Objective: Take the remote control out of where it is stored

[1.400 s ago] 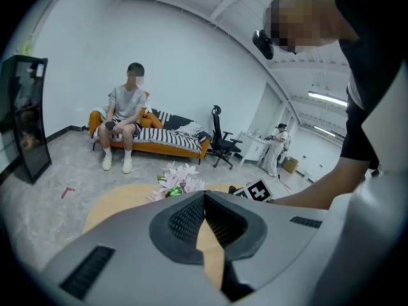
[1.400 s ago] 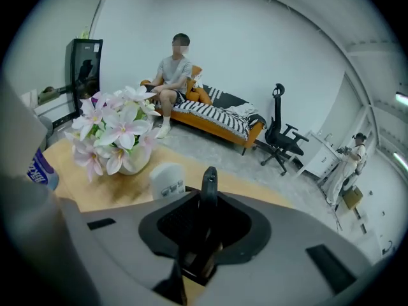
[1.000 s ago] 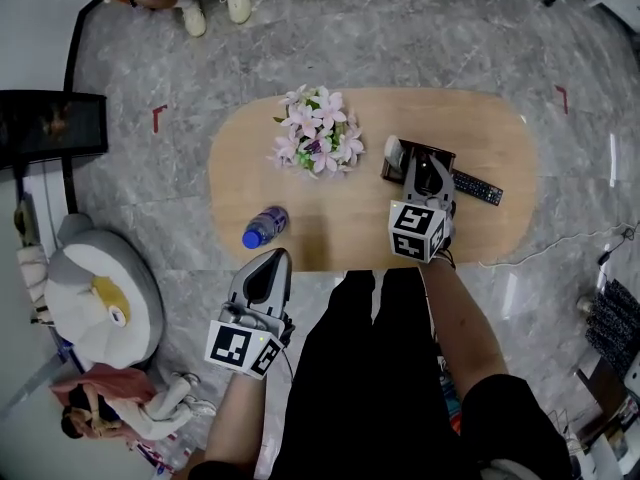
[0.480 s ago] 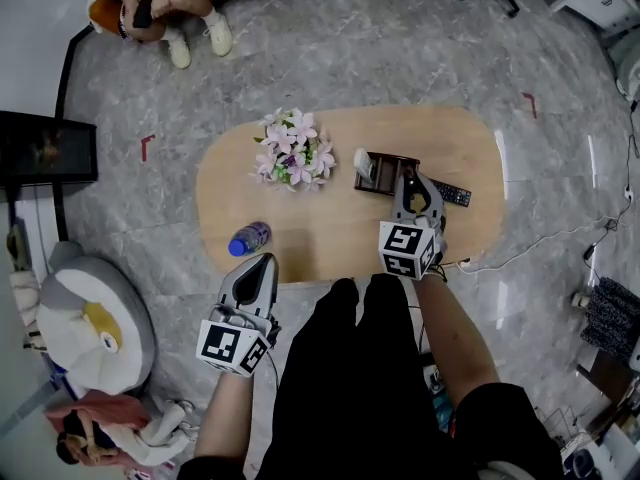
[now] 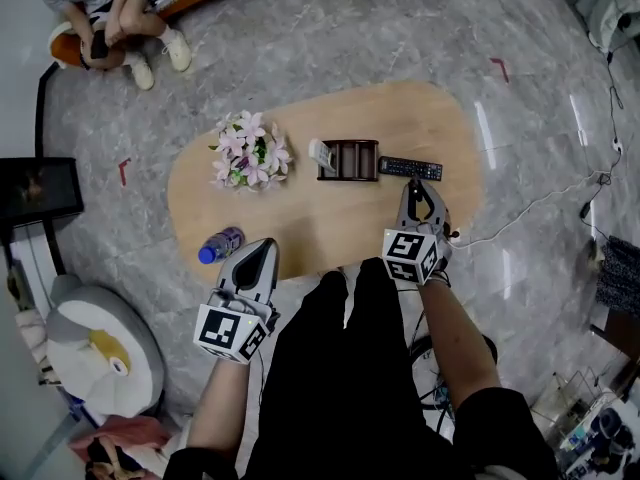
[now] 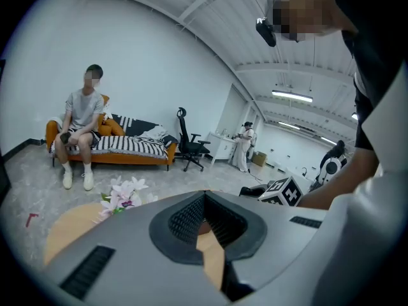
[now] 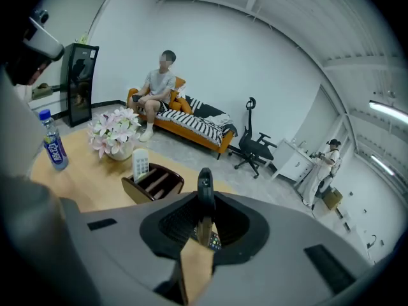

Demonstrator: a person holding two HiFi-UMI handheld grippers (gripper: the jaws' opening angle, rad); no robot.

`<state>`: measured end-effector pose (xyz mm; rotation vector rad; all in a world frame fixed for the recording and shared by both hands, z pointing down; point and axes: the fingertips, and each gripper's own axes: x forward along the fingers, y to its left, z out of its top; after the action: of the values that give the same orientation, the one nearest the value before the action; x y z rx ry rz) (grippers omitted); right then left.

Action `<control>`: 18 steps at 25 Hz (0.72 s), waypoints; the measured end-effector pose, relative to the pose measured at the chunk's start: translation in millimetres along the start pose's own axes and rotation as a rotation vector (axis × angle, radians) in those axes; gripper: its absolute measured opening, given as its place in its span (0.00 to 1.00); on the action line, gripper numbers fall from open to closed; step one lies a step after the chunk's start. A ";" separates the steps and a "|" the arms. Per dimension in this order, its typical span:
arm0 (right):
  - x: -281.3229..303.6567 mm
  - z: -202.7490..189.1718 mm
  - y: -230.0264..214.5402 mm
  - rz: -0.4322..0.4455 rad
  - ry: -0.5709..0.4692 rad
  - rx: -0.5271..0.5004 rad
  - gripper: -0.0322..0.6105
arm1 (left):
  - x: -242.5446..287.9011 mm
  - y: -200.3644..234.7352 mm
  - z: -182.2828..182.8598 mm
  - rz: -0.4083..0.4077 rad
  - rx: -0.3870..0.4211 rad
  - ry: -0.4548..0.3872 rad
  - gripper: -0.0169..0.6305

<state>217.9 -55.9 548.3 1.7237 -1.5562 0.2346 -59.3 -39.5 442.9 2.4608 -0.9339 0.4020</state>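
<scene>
Remote control (image 5: 411,168), the black one, lies flat on the table, just right of the brown holder (image 5: 348,160) and outside it. From where I stand, the oval wooden table (image 5: 300,228) takes up the middle of the grey floor, with a person seated on an orange sofa (image 5: 105,28) well beyond it. The person at the near edge holds both tools over that edge. The left gripper (image 5: 268,243) has its jaws pressed together on nothing. The right gripper (image 5: 412,182) points at the black remote from just short of it, its jaws only a narrow slit apart and nothing pinched between them. A pot of pink flowers (image 5: 247,153) stands left of the holder. A bottle with a blue cap (image 5: 220,245) lies near the left gripper. A white remote (image 5: 320,154) stands in the holder's left end.
</scene>
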 end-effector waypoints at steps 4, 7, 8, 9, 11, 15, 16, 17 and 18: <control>-4.0 -39.7 -16.3 -0.021 0.060 -0.013 0.16 | 27.6 -16.0 -7.0 -0.048 0.014 0.032 0.04; -4.2 -70.6 -25.6 -0.021 0.101 -0.035 0.16 | 49.3 -31.0 -12.9 -0.081 0.031 0.058 0.04; -3.1 -80.7 -28.0 -0.019 0.115 -0.041 0.16 | 56.2 -36.2 -15.6 -0.093 0.034 0.067 0.04; -1.2 -90.3 -29.8 -0.014 0.129 -0.046 0.16 | 62.8 -41.3 -18.3 -0.105 0.033 0.075 0.04; 5.8 -107.2 -31.0 0.004 0.155 -0.060 0.16 | 73.7 -51.3 -24.0 -0.126 0.031 0.090 0.04; 25.2 -129.0 -27.8 0.047 0.188 -0.115 0.16 | 85.9 -57.7 -36.0 -0.117 0.016 0.116 0.04; 30.2 -132.4 -26.6 0.056 0.194 -0.129 0.16 | 87.8 -56.4 -38.4 -0.108 0.009 0.122 0.04; 35.1 -135.3 -24.8 0.068 0.201 -0.142 0.16 | 89.2 -54.8 -40.7 -0.096 0.002 0.129 0.04; 39.8 -138.3 -22.3 0.083 0.209 -0.155 0.16 | 90.1 -53.6 -43.1 -0.084 -0.007 0.136 0.04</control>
<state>296.5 1.9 656.3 1.4679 -1.4537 0.3168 38.2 -30.5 500.1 2.4227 -0.7726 0.5284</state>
